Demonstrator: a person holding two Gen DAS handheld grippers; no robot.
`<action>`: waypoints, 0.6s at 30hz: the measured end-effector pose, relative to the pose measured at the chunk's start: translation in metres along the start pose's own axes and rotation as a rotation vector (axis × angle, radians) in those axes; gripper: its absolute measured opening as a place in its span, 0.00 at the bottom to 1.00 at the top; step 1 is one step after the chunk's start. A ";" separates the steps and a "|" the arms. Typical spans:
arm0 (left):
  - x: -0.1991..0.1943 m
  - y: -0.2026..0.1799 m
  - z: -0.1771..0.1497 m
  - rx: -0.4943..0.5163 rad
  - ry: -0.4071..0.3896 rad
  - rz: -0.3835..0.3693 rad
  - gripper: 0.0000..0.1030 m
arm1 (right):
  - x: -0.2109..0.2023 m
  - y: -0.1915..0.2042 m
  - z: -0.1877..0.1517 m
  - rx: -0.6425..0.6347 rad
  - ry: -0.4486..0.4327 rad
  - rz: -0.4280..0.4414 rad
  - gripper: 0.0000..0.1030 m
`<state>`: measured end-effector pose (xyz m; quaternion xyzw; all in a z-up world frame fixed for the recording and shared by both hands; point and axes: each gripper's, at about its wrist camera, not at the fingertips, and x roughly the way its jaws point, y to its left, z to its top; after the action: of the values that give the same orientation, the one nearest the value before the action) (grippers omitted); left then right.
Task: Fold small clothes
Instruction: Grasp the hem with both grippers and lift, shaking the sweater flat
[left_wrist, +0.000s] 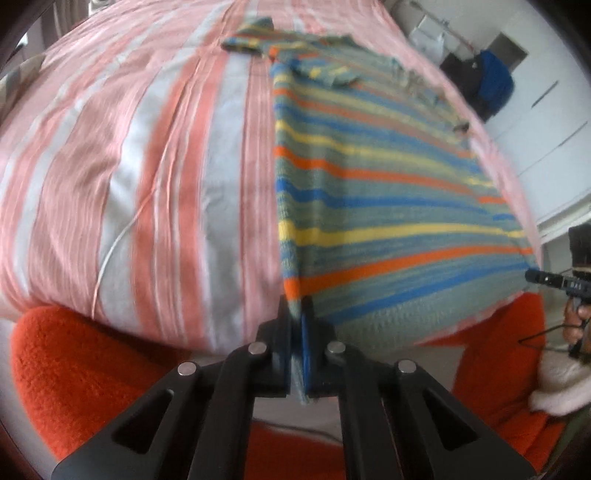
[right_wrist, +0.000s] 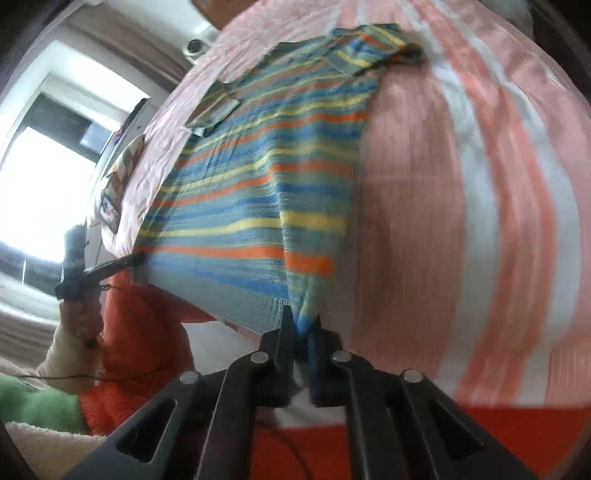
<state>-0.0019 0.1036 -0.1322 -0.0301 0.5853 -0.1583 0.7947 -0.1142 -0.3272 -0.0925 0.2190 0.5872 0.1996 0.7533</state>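
A small striped shirt (left_wrist: 388, 206), grey-green with blue, yellow and orange bands, lies spread on a pink and white striped bed, collar and sleeves at the far end. My left gripper (left_wrist: 295, 314) is shut on the shirt's near left hem corner. My right gripper (right_wrist: 301, 325) is shut on the near right hem corner of the shirt (right_wrist: 266, 177). The hem edge is stretched between the two grippers at the bed's near edge. The left gripper also shows in the right wrist view (right_wrist: 136, 260), and the right gripper shows at the edge of the left wrist view (left_wrist: 532, 275).
The striped bed cover (left_wrist: 129, 166) fills most of both views. The person's orange fleece top (left_wrist: 74, 369) is just below the bed edge. A bright window (right_wrist: 44, 166) is at left, white cupboards (left_wrist: 546, 122) and hanging dark clothes (left_wrist: 484, 81) at right.
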 end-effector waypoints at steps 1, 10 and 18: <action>0.010 -0.001 -0.001 0.011 0.021 0.029 0.01 | 0.017 -0.010 -0.003 0.042 0.044 -0.011 0.04; 0.050 -0.012 0.003 0.010 0.055 0.139 0.02 | 0.077 -0.040 -0.002 0.134 0.117 -0.126 0.03; 0.035 -0.018 -0.015 0.026 0.037 0.153 0.34 | 0.071 -0.026 -0.010 0.106 0.127 -0.198 0.27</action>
<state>-0.0106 0.0789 -0.1648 0.0280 0.5983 -0.1050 0.7939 -0.1061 -0.3075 -0.1660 0.1867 0.6621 0.1063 0.7179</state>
